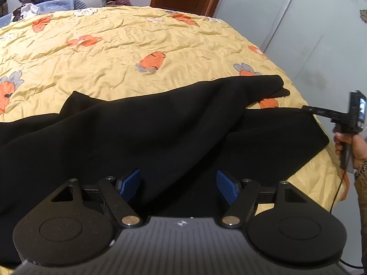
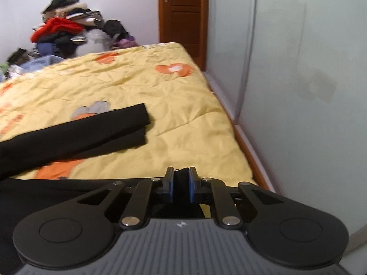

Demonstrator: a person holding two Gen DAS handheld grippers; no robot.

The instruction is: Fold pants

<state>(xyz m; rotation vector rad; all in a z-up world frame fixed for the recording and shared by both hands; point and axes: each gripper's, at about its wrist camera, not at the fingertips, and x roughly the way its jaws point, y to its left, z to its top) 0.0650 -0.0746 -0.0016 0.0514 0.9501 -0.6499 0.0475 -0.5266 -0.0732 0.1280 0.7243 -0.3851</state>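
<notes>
Right wrist view first: nearest, the right gripper (image 2: 181, 184) has its blue pads pinched on a black fabric edge of the soft black pants (image 2: 75, 133), seemingly to draw it taut. To its left, the left gripper (image 1: 179, 185) hangs wide apart over the cloth, gripping nothing, likely ready for the next corner. Farther off, one leg lies across the crumpled yellow carrot-print quilt (image 1: 128, 43).

The left gripper (image 1: 179, 186) tilts downward over the black pants (image 1: 160, 126), its blue pads (image 1: 228, 186) spread wide with cloth lying between them, not pinched. The right gripper (image 2: 181, 184) is clamped on the pants' edge. A bare hand (image 1: 348, 146) holds its handle, beside the pants' right end.
</notes>
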